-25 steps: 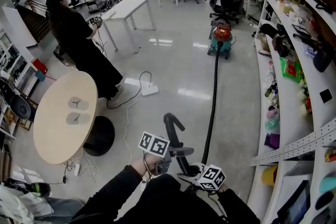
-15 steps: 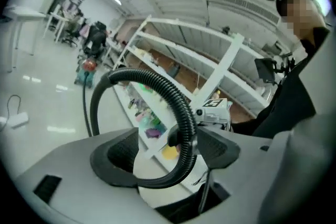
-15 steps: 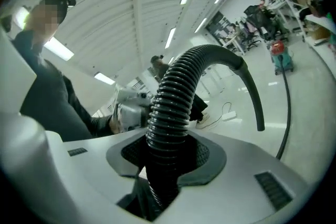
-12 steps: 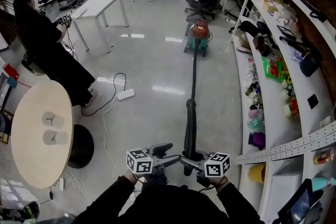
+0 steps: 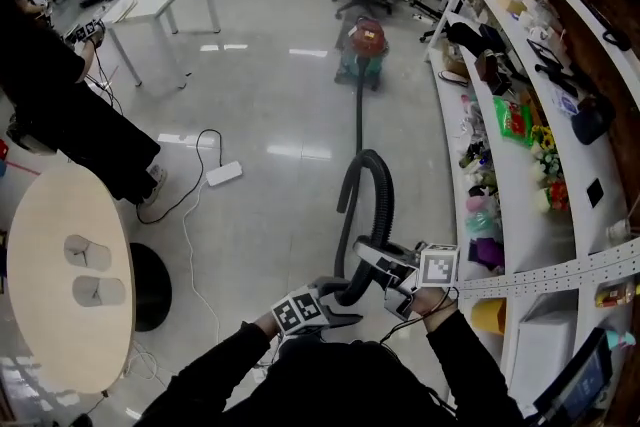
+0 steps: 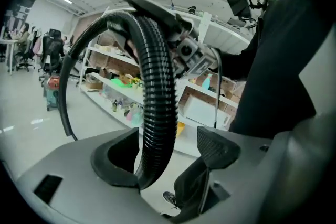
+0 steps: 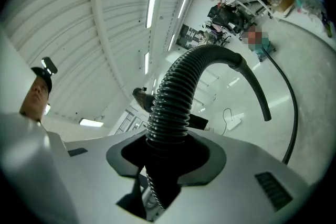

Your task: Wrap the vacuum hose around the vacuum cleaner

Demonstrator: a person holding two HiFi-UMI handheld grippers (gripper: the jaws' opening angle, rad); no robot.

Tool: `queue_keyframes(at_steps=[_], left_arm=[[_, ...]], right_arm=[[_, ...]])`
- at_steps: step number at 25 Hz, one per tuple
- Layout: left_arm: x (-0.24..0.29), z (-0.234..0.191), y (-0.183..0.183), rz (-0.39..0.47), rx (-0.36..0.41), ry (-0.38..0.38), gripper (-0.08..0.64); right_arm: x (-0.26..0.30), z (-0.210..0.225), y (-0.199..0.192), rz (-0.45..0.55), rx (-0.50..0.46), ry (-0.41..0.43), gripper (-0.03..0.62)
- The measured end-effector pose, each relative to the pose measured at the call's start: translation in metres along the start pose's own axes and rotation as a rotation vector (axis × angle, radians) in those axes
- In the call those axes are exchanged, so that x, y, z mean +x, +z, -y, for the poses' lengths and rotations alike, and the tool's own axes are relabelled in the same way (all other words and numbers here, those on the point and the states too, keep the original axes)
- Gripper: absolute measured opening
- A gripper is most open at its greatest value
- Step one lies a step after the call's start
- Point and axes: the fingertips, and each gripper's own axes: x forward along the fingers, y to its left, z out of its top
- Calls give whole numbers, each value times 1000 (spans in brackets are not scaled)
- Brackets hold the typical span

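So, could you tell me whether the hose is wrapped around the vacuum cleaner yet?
Not wrapped: the hose trails along the floor from the vacuum cleaner, then loops up into the right gripper.

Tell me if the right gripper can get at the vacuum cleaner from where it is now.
Likely not. The vacuum cleaner stands far off across the floor, well beyond the right gripper, whose fingers are shut on the hose.
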Motion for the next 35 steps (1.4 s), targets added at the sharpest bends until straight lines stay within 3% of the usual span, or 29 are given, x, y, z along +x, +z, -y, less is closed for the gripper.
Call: queue_keyframes(at_steps=[2, 3, 4, 7, 9, 11, 13, 15, 19, 21, 24, 29, 30, 31, 32, 35], left_arm=[[6, -19, 4, 4, -20, 32, 353], [5, -30, 6, 8, -28, 54, 304], [3, -39, 10, 12, -29, 71, 190], [-8, -51, 25, 12, -20, 60, 187], [-16, -48, 40, -10, -13, 1, 175], [-21, -41, 55, -53, -24, -96, 169], [-23, -38, 69, -103, -54, -184, 167], [-24, -45, 81, -125, -130, -231, 167], [-17, -90, 113, -67, -391, -240, 169], [-12, -116, 132, -58, -464, -217, 170], [-2, -149, 176, 0, -511, -204, 170], [18, -192, 239, 51, -557, -194, 170], [21, -198, 247, 54, -564, -191, 170], [24, -202, 253, 62, -572, -193, 170], [25, -206, 260, 76, -581, -201, 170], [26, -217, 281, 135, -605, -233, 170]], right_arm=[[13, -5, 25, 32, 10, 30, 158], [18, -6, 35, 43, 14, 40, 158], [21, -4, 43, 55, 23, 48, 158], [26, 0, 65, 93, 50, 112, 158], [29, 2, 78, 107, 38, 171, 203], [26, 11, 83, 88, 12, 207, 328], [15, 25, 82, 42, -26, 240, 370], [-4, 43, 78, -1, -39, 272, 371], [-45, 85, 65, -53, -56, 253, 371], [-55, 91, 47, -124, -124, 252, 371], [-56, 90, 12, -308, -319, 255, 371], [-35, 119, -3, -535, -827, 106, 370], [-31, 125, 5, -547, -915, 73, 350], [-29, 129, 13, -555, -985, 53, 283], [-28, 131, 21, -560, -1027, 50, 216], [-26, 125, 39, -523, -977, 110, 215]])
